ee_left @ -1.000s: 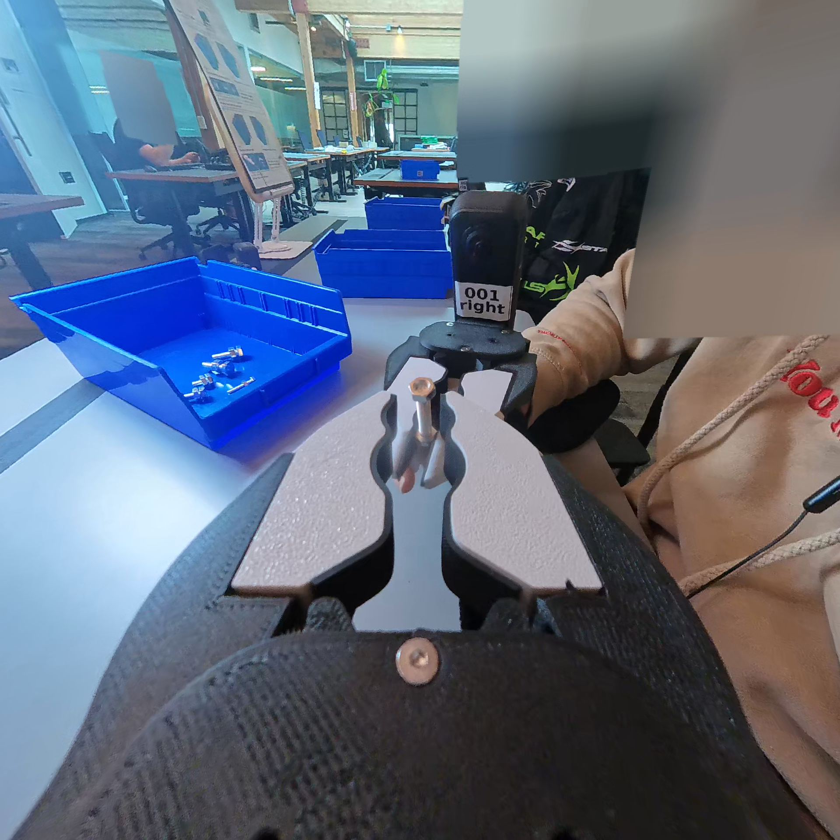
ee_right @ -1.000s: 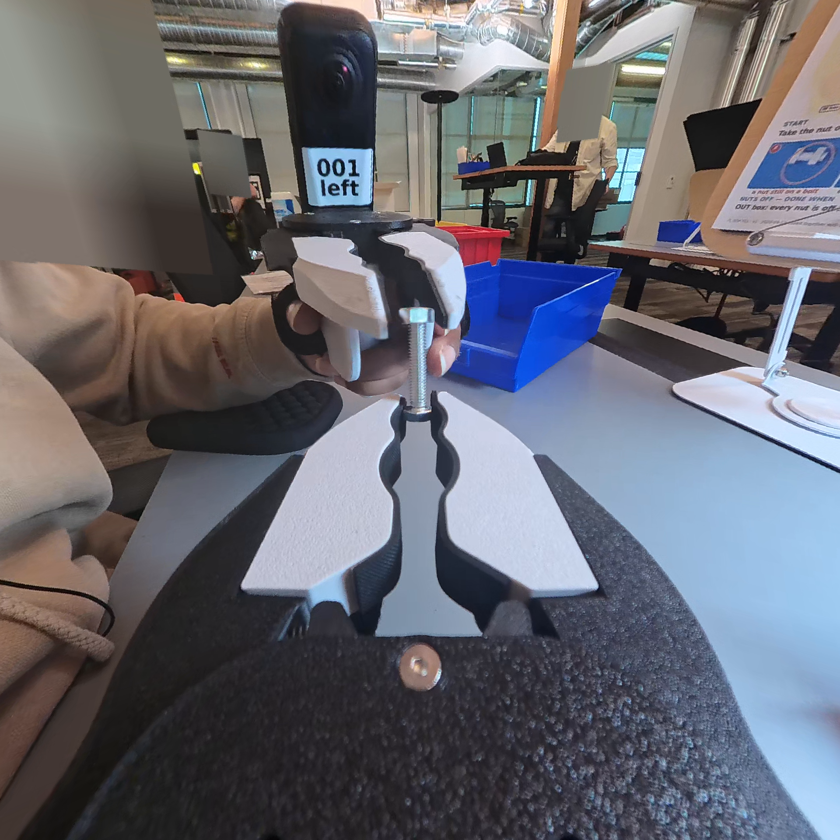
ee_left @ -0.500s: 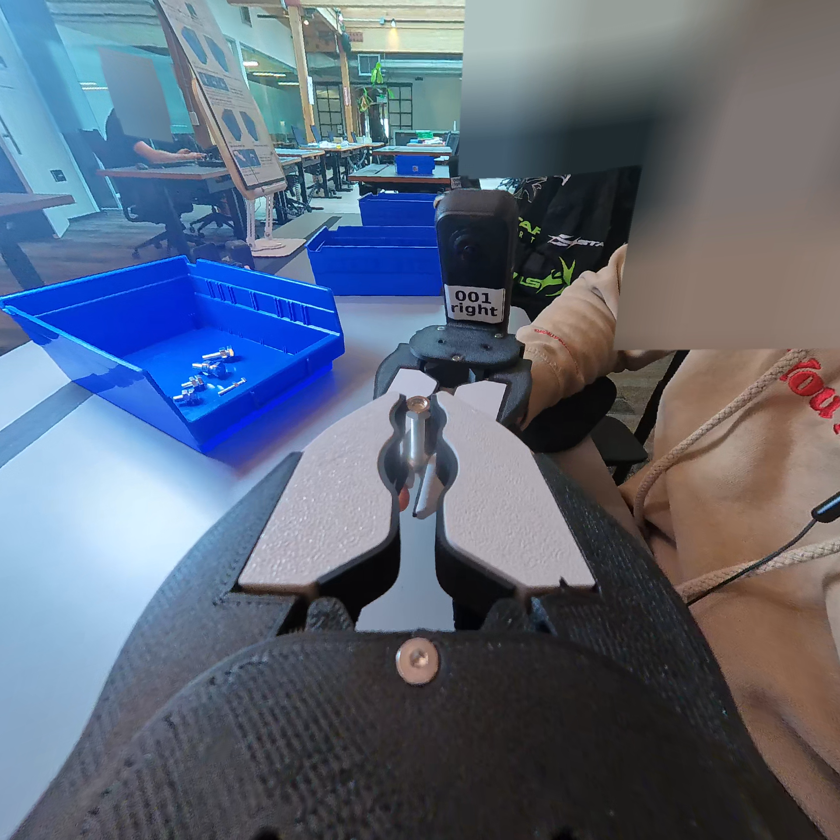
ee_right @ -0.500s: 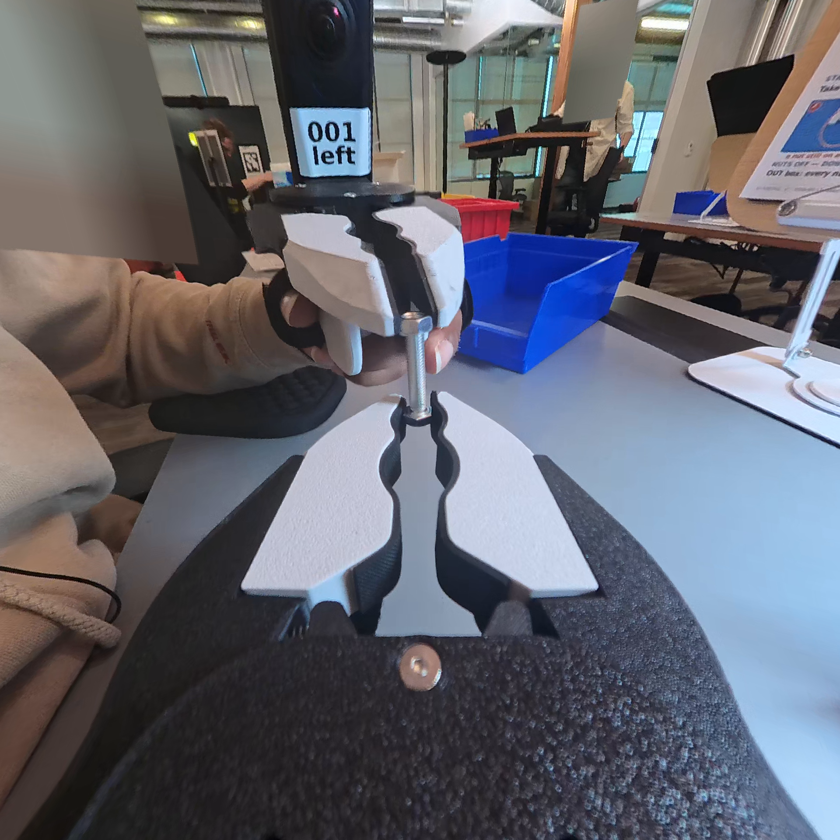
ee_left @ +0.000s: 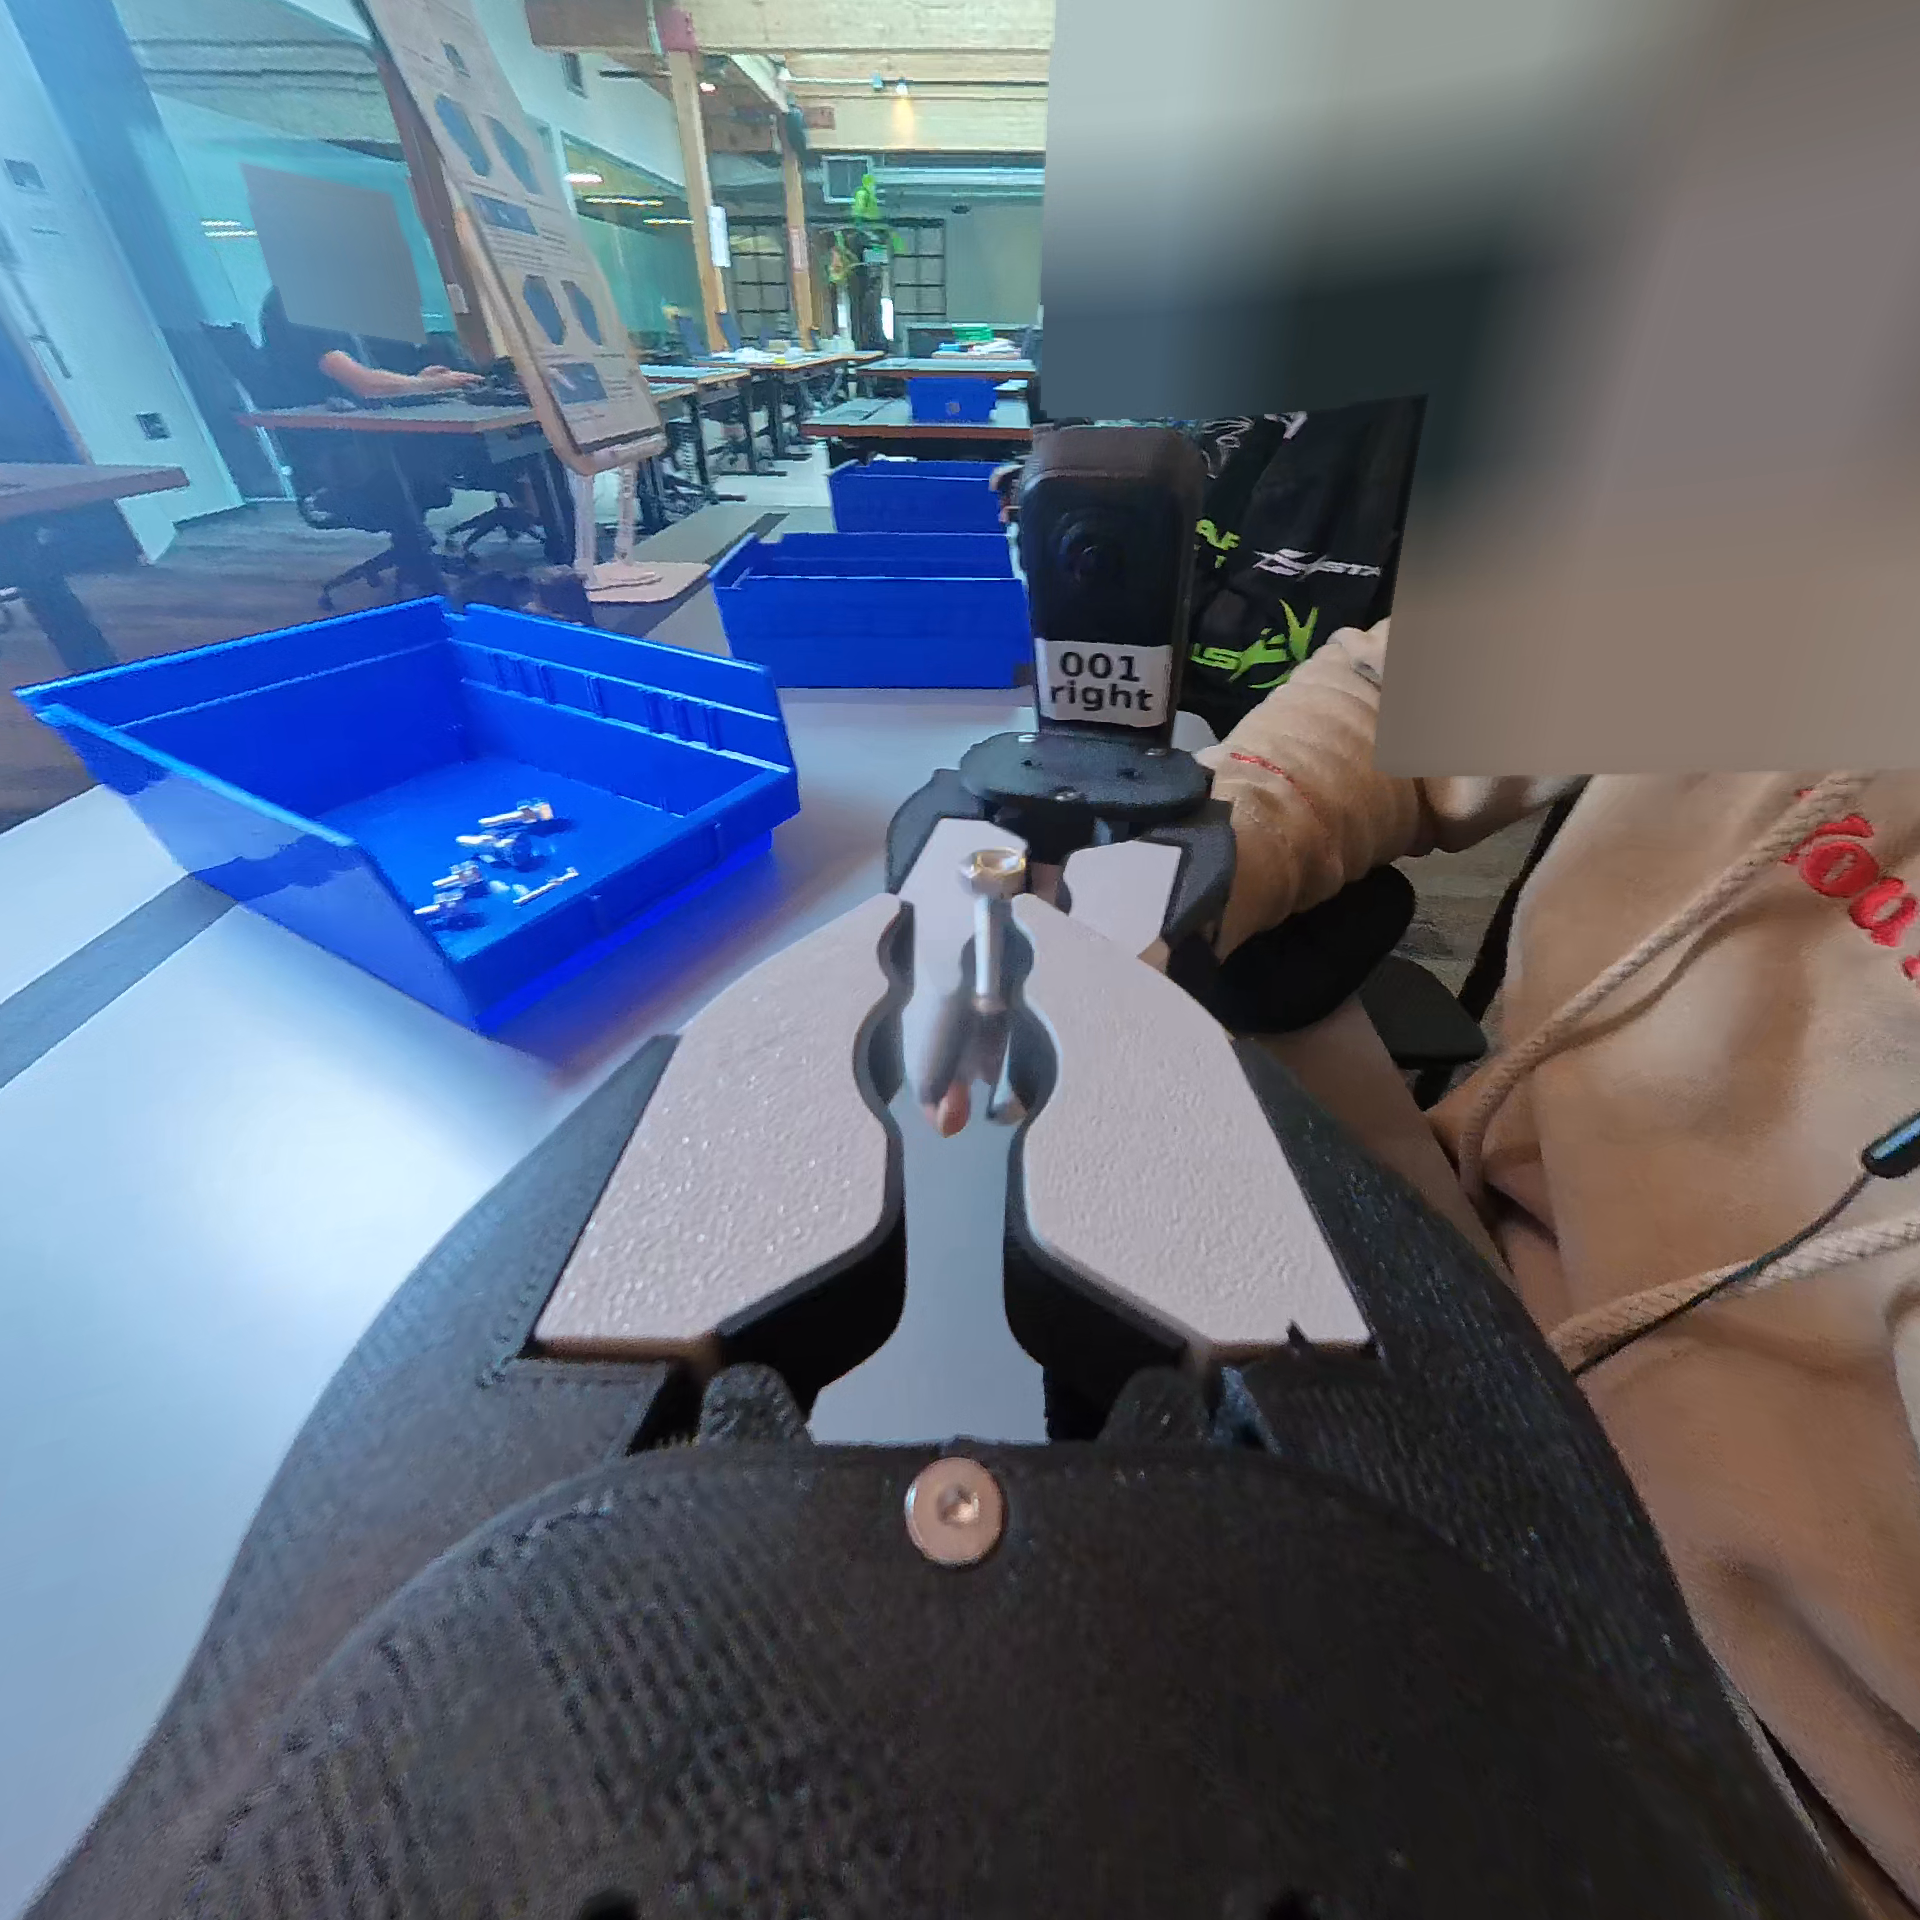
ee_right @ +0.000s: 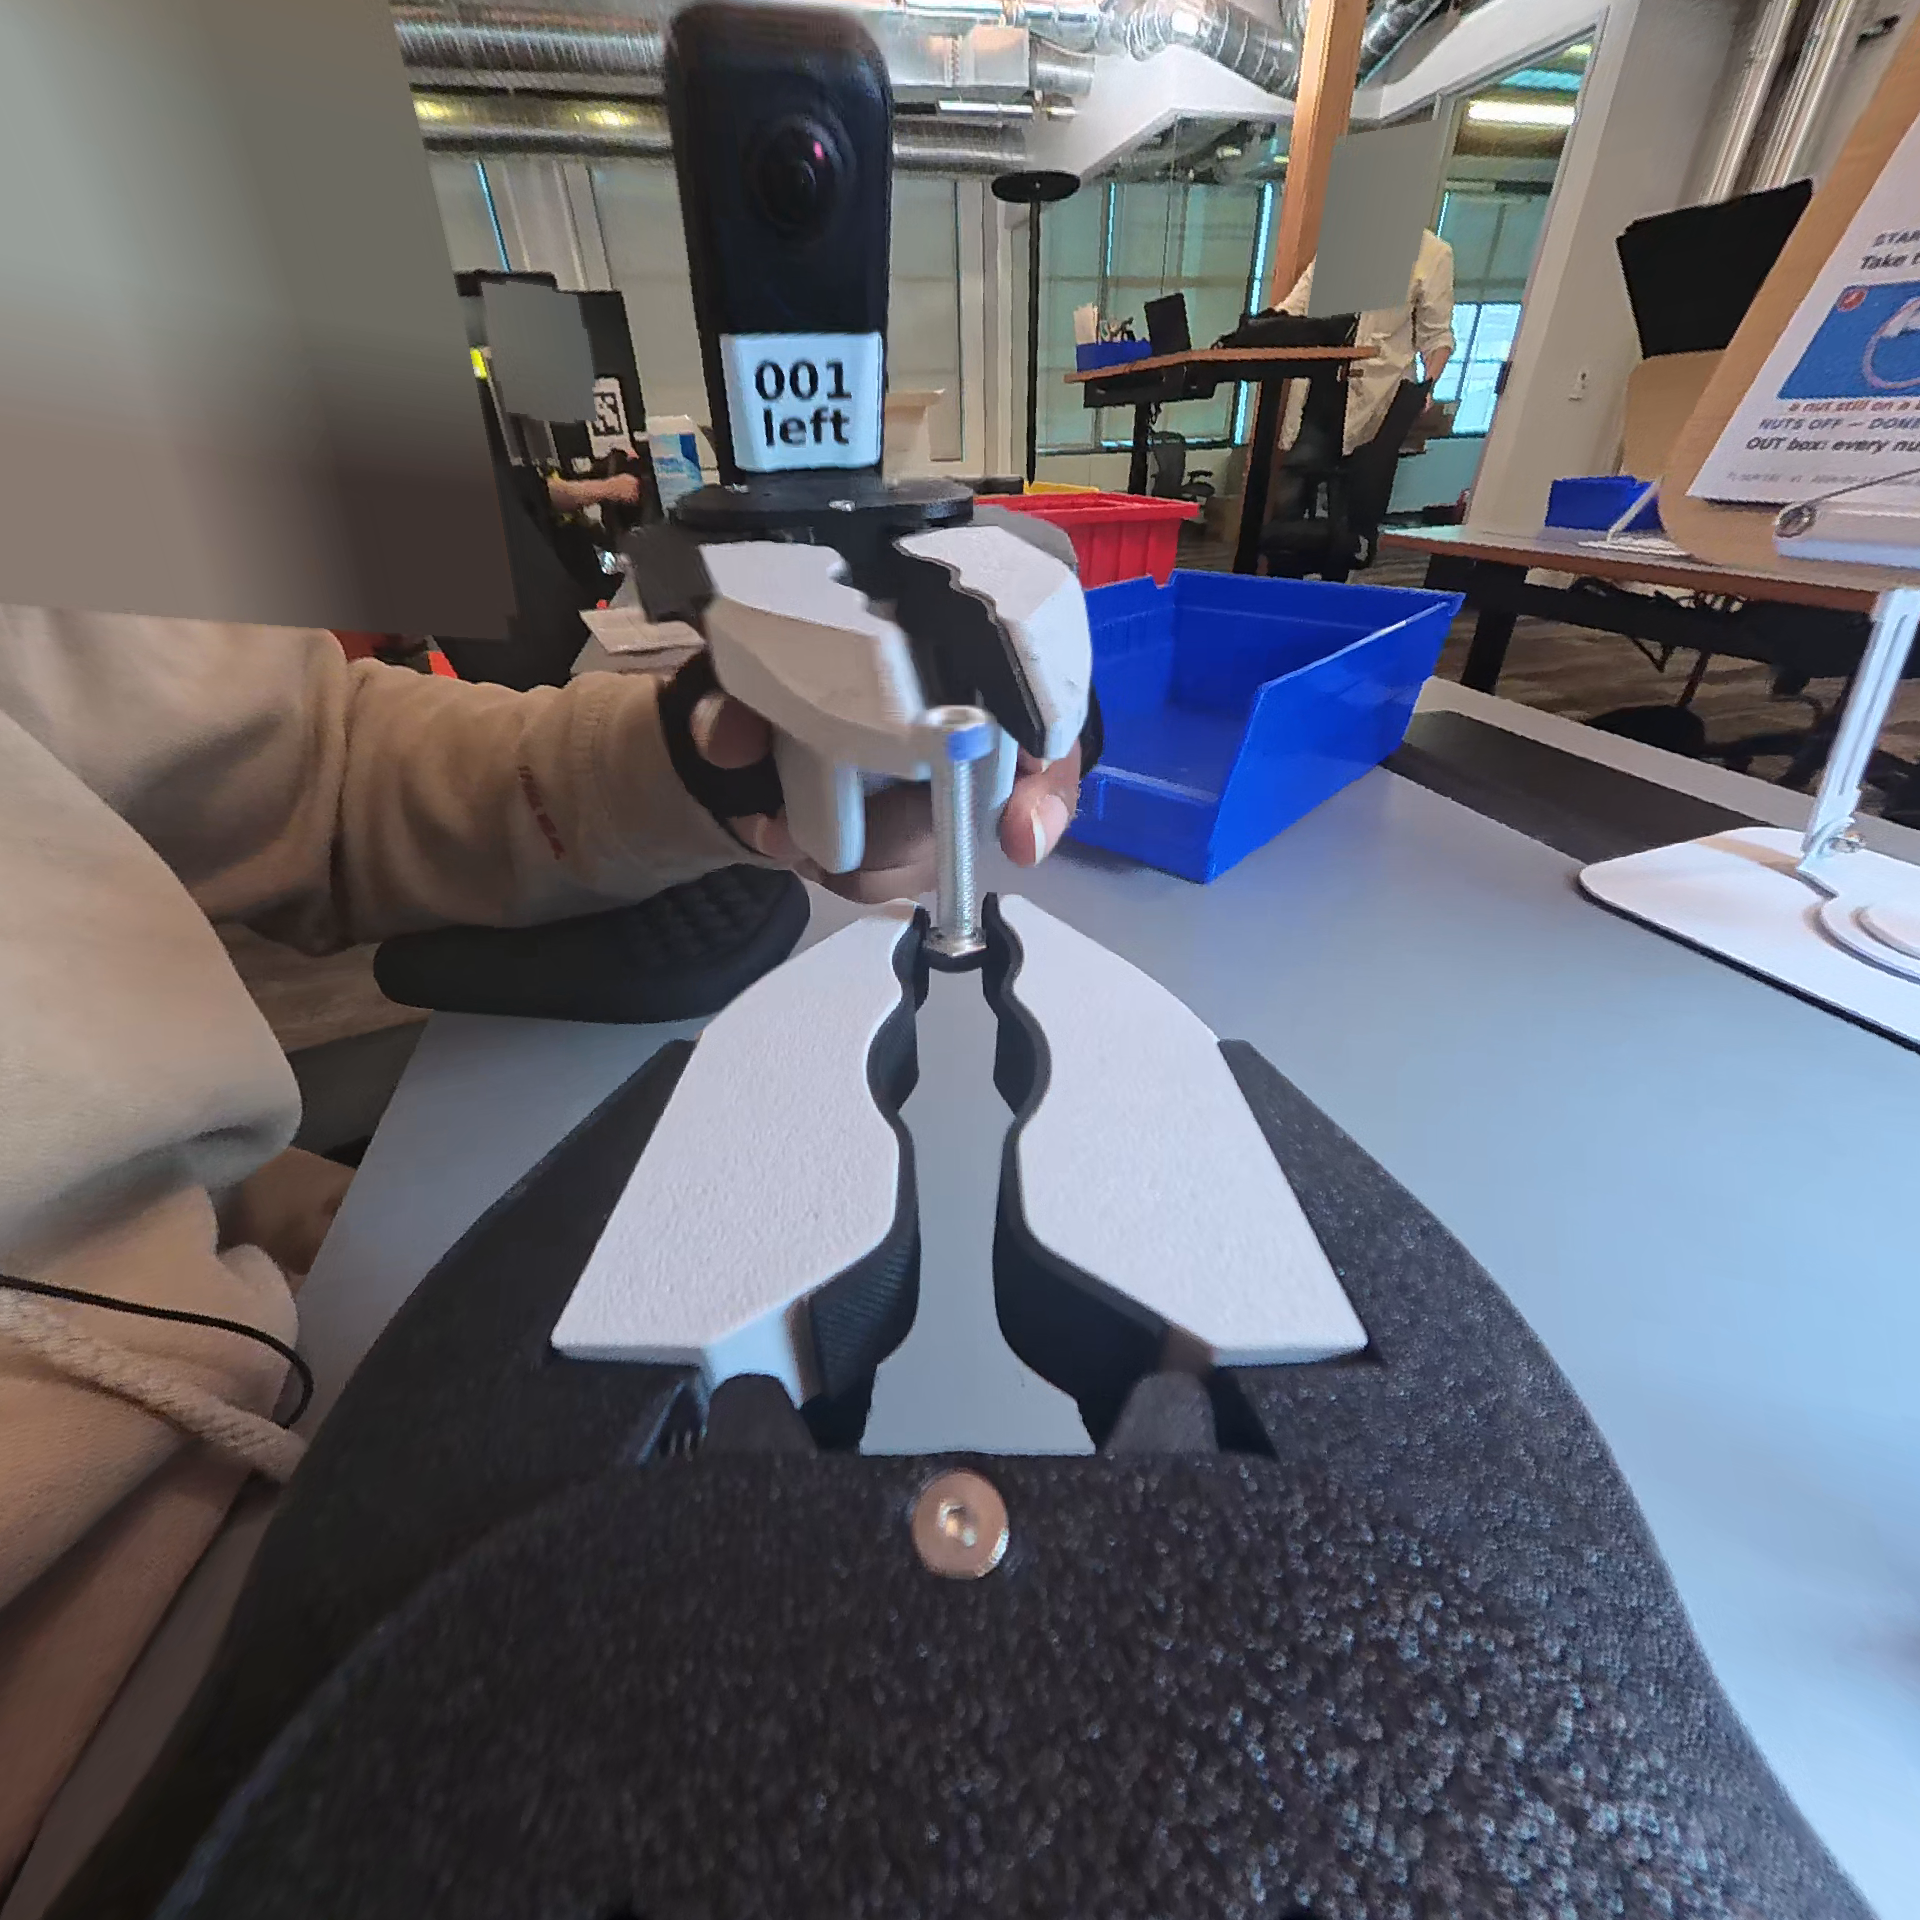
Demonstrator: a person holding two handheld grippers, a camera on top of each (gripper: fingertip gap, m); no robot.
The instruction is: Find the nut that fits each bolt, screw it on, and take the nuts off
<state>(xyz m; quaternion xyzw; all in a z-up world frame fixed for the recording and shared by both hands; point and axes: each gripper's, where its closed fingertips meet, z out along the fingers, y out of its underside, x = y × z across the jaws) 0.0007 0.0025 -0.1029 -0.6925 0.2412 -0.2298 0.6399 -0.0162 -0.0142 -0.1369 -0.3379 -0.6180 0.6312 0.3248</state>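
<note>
**A:** Who has the bolt (ee_right: 956, 831)?

**B:** The right claw (ee_right: 956, 925). Its tips are pinched almost together on the hex end (ee_right: 957, 940) at the bottom of the bolt, which stands upright in the air above the bench (ee_right: 1455, 1039), between the two claws. I can't tell whether that hex end is a nut or the head.

**A:** And the left claw (ee_left: 961, 920)?

**B:** Part-way open. Its fingers (ee_left: 790, 1091) straddle the other end of the shaft, and in its own view there is a gap on both sides, so it seems to grip nothing.

**A:** How should the turning go?

**B:** I'd close the left claw squarely on its end and line both claws up along the shaft. One should be turned in short strokes while the other holds firm. A tilted grip could cross the thread or flick the bolt loose.

**A:** What does the bolt look like?

**B:** It is slim, bright steel, threaded along most of its length, with a bluish tint at the end by the left claw. More loose fasteners (ee_left: 488, 862) lie in the blue bin (ee_left: 623, 717) on the bench, well apart from the claws.
</note>
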